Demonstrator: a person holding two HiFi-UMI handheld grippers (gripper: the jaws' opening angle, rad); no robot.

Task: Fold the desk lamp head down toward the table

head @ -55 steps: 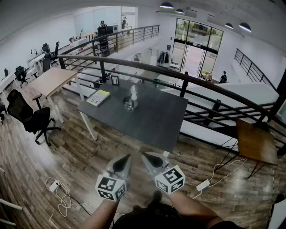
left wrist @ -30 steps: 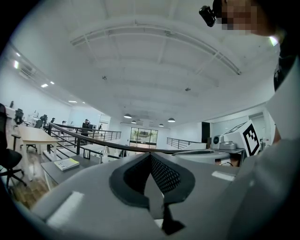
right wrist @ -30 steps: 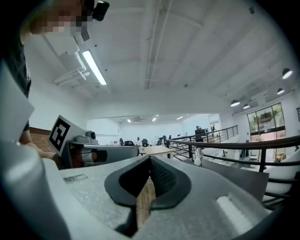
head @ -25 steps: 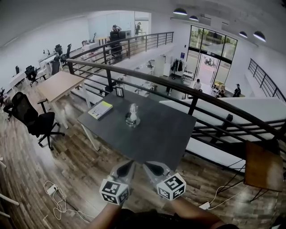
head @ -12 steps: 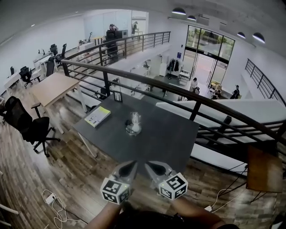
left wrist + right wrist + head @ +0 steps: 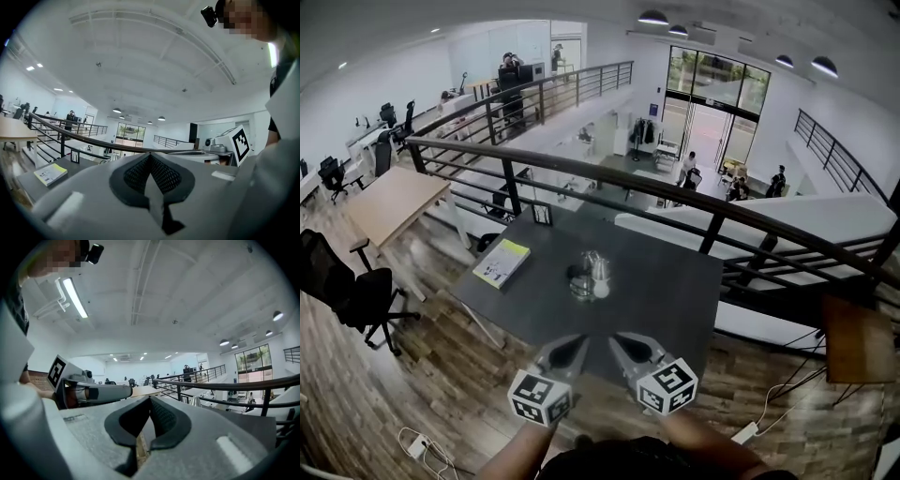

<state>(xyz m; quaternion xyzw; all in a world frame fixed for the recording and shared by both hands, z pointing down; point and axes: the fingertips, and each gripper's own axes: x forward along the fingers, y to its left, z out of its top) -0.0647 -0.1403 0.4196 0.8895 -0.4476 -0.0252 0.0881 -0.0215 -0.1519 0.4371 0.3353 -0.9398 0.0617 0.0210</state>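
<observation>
The desk lamp [image 6: 592, 276], silvery with a round base, stands near the middle of the dark grey table [image 6: 661, 295]. Its shape is blurred in the head view. My left gripper [image 6: 572, 346] and right gripper [image 6: 620, 343] hang side by side over the table's near edge, well short of the lamp and pointing level toward it. Both are shut with nothing between their pads. In the left gripper view the lamp [image 6: 115, 157] shows faintly beyond the shut left gripper [image 6: 150, 157]. It [image 6: 195, 401] also peeks past the right gripper [image 6: 150, 399] in the right gripper view.
A yellow-green book [image 6: 501, 262] lies at the table's left side and a small picture frame [image 6: 542, 214] at its far edge. A dark railing [image 6: 675, 197] runs behind the table. An office chair [image 6: 342, 295] and wooden desk [image 6: 389, 202] stand left; cables [image 6: 427, 450] lie on the floor.
Both grippers have moved forward together, from over the wooden floor to the table's near edge. The table and lamp now look nearer. Both grippers stay shut.
</observation>
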